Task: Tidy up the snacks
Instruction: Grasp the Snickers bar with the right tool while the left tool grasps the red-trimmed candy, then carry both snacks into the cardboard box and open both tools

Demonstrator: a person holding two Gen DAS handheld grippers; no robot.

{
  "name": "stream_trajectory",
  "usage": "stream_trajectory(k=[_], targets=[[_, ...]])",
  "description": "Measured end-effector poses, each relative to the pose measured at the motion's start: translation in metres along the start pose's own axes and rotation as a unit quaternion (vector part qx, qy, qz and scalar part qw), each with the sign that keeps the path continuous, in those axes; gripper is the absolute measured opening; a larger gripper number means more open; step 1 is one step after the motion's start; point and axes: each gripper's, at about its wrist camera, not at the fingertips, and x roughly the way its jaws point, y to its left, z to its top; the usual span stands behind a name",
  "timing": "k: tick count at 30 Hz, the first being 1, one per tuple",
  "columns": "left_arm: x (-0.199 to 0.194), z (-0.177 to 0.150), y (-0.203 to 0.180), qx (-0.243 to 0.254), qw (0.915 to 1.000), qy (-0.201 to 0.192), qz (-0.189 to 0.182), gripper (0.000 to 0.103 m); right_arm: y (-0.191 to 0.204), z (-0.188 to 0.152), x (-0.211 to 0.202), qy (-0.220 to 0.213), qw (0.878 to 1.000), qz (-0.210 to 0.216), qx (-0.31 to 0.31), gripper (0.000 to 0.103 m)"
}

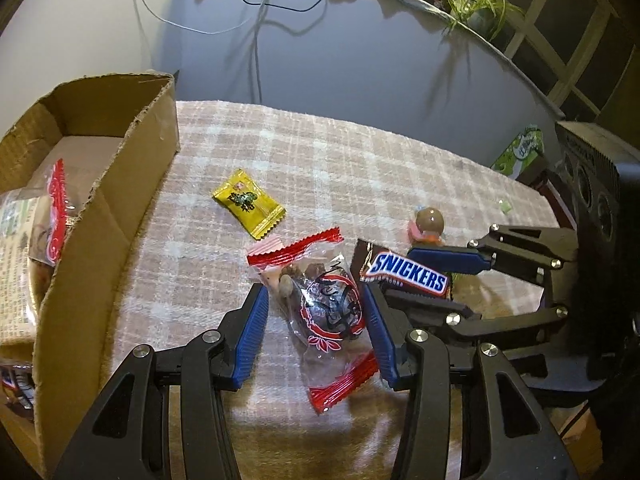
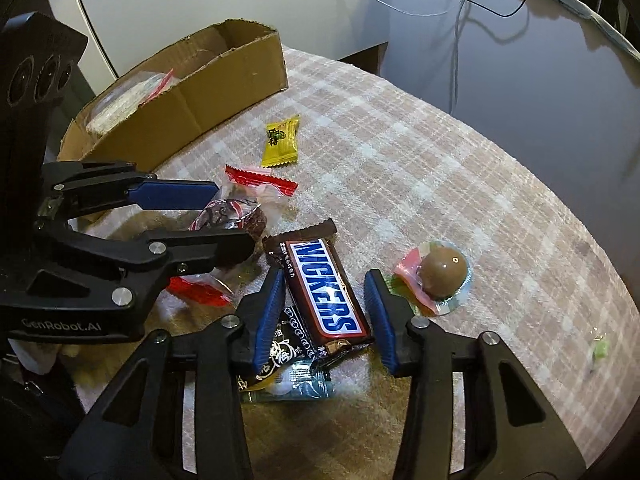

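A clear snack packet with red ends [image 1: 324,312] [image 2: 240,208] lies on the plaid cloth. My left gripper [image 1: 314,290] [image 2: 236,218] straddles it, open, with a gap showing at the left pad. A Snickers bar [image 2: 324,288] [image 1: 408,274] rests partly on a dark packet [image 2: 288,346]. My right gripper [image 2: 325,274] [image 1: 400,278] stands over the bar with a finger on each side, open; the left pad is at the wrapper's edge and the right pad stands off it. A yellow candy [image 1: 248,208] [image 2: 282,142] and a wrapped chocolate ball [image 2: 440,274] [image 1: 430,222] lie loose.
A cut-down cardboard box [image 1: 120,208] [image 2: 180,108] holding several snack packets stands at the left. A small green scrap [image 2: 600,350] lies near the cloth's right edge. Behind the cloth is a dark glossy surface with cables and a potted plant [image 1: 480,0].
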Motion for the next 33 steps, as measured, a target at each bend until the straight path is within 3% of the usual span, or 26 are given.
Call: stream_trajectory(k=[4, 10, 33], targets=[[0.001, -0.003, -0.004, 0.018, 0.9998, 0.003, 0.005, 0.04, -0.002, 0.0, -0.002, 0.002, 1.0, -0.005, -0.003, 0.031], [0.0, -0.005, -0.009, 0.025, 0.9997, -0.005, 0.005, 0.032, -0.005, -0.003, -0.01, -0.003, 1.0, -0.002, 0.011, 0.03], [-0.08, -0.011, 0.02, -0.017, 0.9954, -0.093, -0.008, 0.032, 0.029, 0.015, -0.073, -0.067, 0.998, -0.009, 0.014, 0.03]])
